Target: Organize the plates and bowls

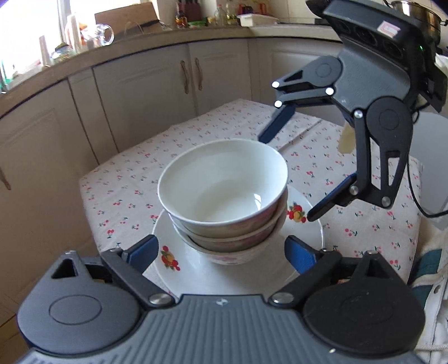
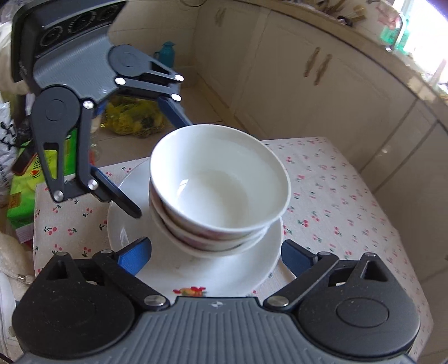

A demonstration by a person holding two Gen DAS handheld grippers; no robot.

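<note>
Three white bowls (image 1: 224,182) sit nested in a stack on a white plate (image 1: 196,274) with fruit decals, on a table with a cherry-print cloth (image 1: 126,196). My left gripper (image 1: 221,239) is open, its blue pads on either side of the lowest bowl and clear of it. My right gripper (image 1: 285,177) hangs open across the stack, one finger behind the top rim and one over the plate's edge. In the right wrist view the bowls (image 2: 221,184) and plate (image 2: 196,268) lie between the wide right gripper (image 2: 215,242) fingers. The left gripper (image 2: 162,168) is opposite, its far finger partly hidden.
Beige kitchen cabinets (image 1: 145,84) and a counter with bottles and a glass jug (image 1: 103,35) curve behind the table. A steel pot (image 1: 417,11) is at the top right. Green packages (image 2: 25,179), a bag of yellow items (image 2: 131,117) and a teal bottle (image 2: 166,53) lie beyond the table's edge.
</note>
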